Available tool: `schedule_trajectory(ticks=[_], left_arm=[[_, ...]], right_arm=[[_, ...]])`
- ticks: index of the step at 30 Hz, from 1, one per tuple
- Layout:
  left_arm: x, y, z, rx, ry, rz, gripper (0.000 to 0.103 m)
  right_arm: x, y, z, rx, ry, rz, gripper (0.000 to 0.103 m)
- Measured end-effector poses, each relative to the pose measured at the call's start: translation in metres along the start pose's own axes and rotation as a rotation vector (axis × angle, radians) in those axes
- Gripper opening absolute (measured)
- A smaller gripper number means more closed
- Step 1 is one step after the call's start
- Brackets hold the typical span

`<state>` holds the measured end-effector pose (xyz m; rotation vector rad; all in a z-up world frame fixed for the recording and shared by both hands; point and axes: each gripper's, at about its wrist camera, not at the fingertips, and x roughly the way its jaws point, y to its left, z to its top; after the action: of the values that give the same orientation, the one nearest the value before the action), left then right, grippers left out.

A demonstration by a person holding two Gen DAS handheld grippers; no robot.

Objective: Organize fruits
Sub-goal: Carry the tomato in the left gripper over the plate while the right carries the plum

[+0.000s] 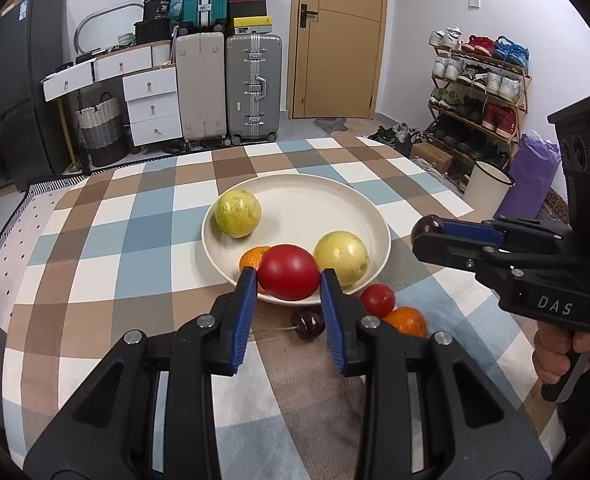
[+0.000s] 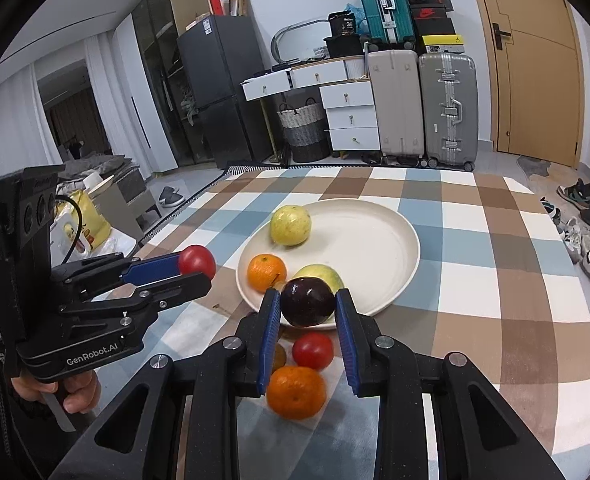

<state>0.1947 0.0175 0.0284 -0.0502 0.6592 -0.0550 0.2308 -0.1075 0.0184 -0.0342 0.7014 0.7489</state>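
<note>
A lived-in home: suitcases (image 1: 231,88), shoe rack (image 1: 479,92), fridge (image 2: 219,88), drawers (image 2: 351,116).

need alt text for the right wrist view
The right gripper holds a dark plum over the near rim of a white plate. The left gripper holds a red tomato.

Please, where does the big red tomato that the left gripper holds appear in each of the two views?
Left wrist view: the big red tomato is low in the centre, between the blue pads of the left gripper, before the near rim of the plate.
Right wrist view: the tomato is at the left, at the tip of the left gripper.
Shared landmark: the white plate.
</note>
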Motion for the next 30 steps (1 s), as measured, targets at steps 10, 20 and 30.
schedule_trajectory(ticks=[10,20,30], left_arm=[[0.037,-0.006,0.015,0.005,0.004,0.013,0.029],[0.069,0.002,0.026,-0.028,0.000,0.019,0.030],[0.086,0.011,0.029,-0.054,-0.009,0.026,0.030]], right_arm=[[0.021,-0.023,0.013,0.024,-0.013,-0.011,0.028],[0.038,-0.033,0.024,0.036,-0.020,-0.009,0.028],[0.061,-0.040,0.029,0.041,-0.016,-0.020,0.028]])
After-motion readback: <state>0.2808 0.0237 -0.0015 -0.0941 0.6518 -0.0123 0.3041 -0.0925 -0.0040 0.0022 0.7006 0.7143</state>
